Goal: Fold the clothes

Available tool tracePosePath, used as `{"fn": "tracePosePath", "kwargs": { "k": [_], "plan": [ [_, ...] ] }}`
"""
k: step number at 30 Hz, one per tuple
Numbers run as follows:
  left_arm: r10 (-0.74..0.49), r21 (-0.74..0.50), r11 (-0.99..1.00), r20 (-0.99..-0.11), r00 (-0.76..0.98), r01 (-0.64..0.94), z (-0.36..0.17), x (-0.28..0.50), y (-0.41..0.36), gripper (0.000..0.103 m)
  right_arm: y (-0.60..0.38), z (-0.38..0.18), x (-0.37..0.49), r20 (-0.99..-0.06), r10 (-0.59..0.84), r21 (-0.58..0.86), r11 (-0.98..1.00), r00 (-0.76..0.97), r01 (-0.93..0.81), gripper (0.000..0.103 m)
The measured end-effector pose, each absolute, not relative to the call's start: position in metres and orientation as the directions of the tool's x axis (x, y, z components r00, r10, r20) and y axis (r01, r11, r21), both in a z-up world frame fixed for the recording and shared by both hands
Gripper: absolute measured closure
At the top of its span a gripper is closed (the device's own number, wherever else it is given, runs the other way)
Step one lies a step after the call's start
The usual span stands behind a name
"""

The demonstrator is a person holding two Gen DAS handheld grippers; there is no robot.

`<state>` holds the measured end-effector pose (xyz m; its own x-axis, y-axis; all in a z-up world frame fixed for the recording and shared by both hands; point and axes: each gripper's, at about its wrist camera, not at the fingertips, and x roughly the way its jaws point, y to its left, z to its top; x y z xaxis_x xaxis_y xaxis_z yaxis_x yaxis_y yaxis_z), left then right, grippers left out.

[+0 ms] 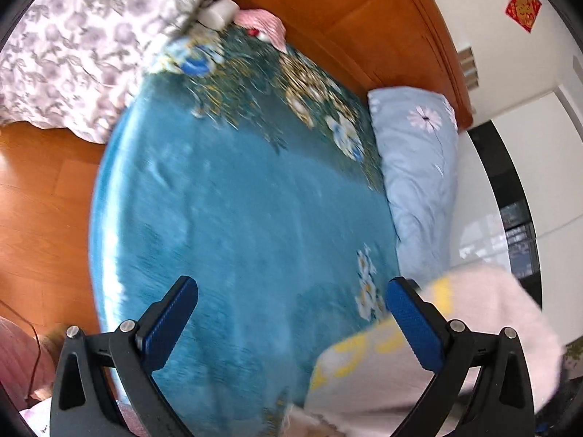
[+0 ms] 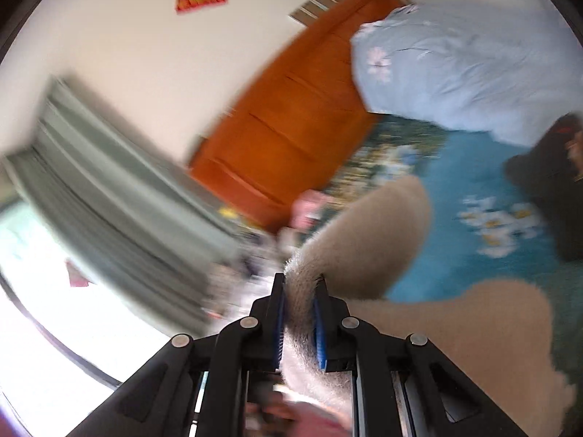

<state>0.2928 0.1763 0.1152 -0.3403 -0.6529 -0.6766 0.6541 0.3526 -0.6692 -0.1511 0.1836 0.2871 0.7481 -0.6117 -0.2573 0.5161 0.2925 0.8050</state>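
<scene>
A fuzzy pale pink garment point(image 1: 503, 331) with yellow lettering hangs at the lower right of the left wrist view, over a teal floral blanket point(image 1: 237, 211) on the bed. My left gripper point(image 1: 291, 291) is open and empty above the blanket, its right finger beside the garment. In the right wrist view my right gripper point(image 2: 299, 284) is shut on a fold of the same fuzzy garment point(image 2: 364, 233), lifted above the bed. More of it drapes at the lower right point(image 2: 484, 349).
A light blue floral pillow point(image 1: 419, 167) lies at the bed's right side, also seen in the right wrist view point(image 2: 455, 62). An orange wooden headboard point(image 1: 346, 18) stands behind. A purple floral quilt point(image 1: 73, 54) lies at left. A dark object point(image 2: 546, 171) rests on the blanket. Both views are blurred.
</scene>
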Motion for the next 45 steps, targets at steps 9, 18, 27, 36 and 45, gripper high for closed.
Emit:
{"fn": "tracePosePath", "kwargs": {
  "k": [9,18,27,36,45],
  "plan": [
    [-0.623,-0.581,0.354,-0.731,-0.278,0.733,0.117,0.303,0.178,0.000,0.184,0.210,-0.259,-0.312,-0.730,0.875,0.029,0.608,0.484,0.089],
    [-0.545,-0.476,0.262,-0.791,-0.278,0.839,0.114,0.250,0.160,0.000,0.229,0.086,-0.343,-0.679,-0.636,0.706,-0.426,0.367,0.567,0.089],
    [-0.471,-0.487,0.181,-0.805,-0.360,0.854,0.096,0.199,0.151,0.000,0.239,0.161,-0.323,-0.748,-0.656,0.417,-0.342,0.104,0.842,0.053],
    [-0.442,-0.407,0.118,-0.838,-0.319,0.906,0.096,0.181,0.150,0.000,0.180,0.144,-0.137,-0.845,-0.532,-0.051,0.174,0.051,0.983,0.036],
    [-0.447,-0.458,0.189,-0.828,-0.339,0.869,0.092,0.198,0.152,0.000,0.151,0.053,-0.035,-0.785,-0.553,-0.586,0.515,-0.279,0.626,0.040]
  ]
}}
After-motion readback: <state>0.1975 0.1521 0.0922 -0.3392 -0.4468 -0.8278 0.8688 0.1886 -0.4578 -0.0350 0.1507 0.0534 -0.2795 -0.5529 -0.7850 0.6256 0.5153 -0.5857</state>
